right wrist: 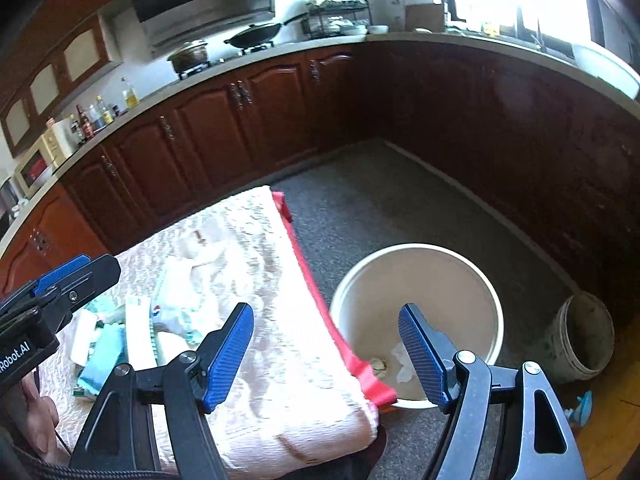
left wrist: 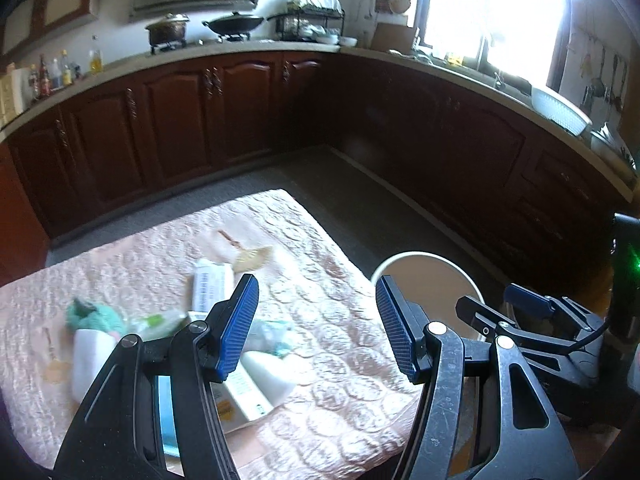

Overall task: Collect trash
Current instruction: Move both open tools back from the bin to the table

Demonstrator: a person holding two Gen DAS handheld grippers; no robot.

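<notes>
Left claw: standing spread with nothing between its blue ribbed pads; it is hanging over the near right part of the pink quilted cloth-covered surface, pointing down and forward.

Right claw: also spread and carrying nothing; its left pad is sitting over the cloth edge and its right pad over the bin mouth, so it is straddling the drop point.

Trash pile: lying below and left of the left claw, on the surface. It is showing as a loose heap: a white printed carton, a teal crumpled wrapper, a white foam-like block, and clear plastic packaging; motion blur is hiding finer detail.

Bin: a round cream plastic bucket is standing on the grey floor just beside the surface's red-trimmed edge, directly under the right claw. Judged placed there so items can be carried a short way and dropped.

Bin contents: a few pale crumpled scraps are lying at the bottom; the rest of the bucket is looking bare.

Other: a small straw whisk is lying beyond the pile, ahead of the left claw; whether it counts as trash cannot be told. A dirty grey pail is standing right of the right claw.

Assessment: most of the collection is remaining to be done.
</notes>
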